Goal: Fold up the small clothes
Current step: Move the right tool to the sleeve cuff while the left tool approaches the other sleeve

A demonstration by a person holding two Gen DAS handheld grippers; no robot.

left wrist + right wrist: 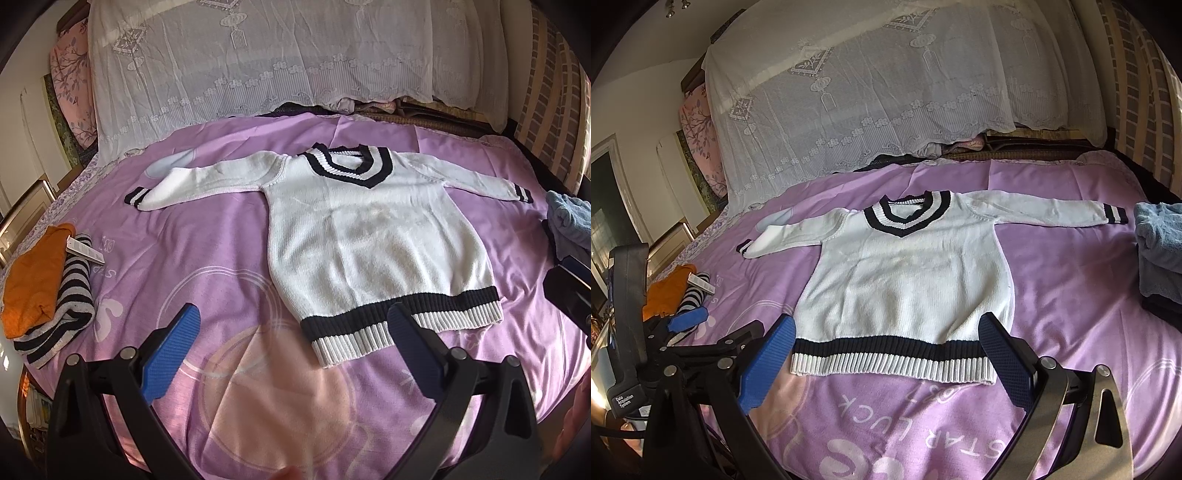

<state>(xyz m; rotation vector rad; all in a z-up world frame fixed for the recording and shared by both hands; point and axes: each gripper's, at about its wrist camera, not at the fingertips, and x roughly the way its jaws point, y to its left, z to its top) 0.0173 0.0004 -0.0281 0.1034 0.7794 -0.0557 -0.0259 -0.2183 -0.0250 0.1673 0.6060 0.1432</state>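
Note:
A small white knit sweater (369, 236) with navy stripes at its V-neck, cuffs and hem lies flat, face up, on the purple bedspread (207, 243), both sleeves spread out sideways. My left gripper (293, 325) hovers open just short of the hem's left corner, holding nothing. In the right wrist view the same sweater (905, 280) lies straight ahead. My right gripper (886, 336) is open over the striped hem, its blue fingers as wide as the hem and empty. The left gripper's blue fingertip (689, 319) shows at the left edge there.
A folded stack with an orange garment (35, 284) on a black-and-white striped one (70, 306) sits at the bed's left edge. A pile of blue-grey cloth (1160, 251) lies at the right edge. A lace-draped headboard (280, 55) stands behind the bedspread.

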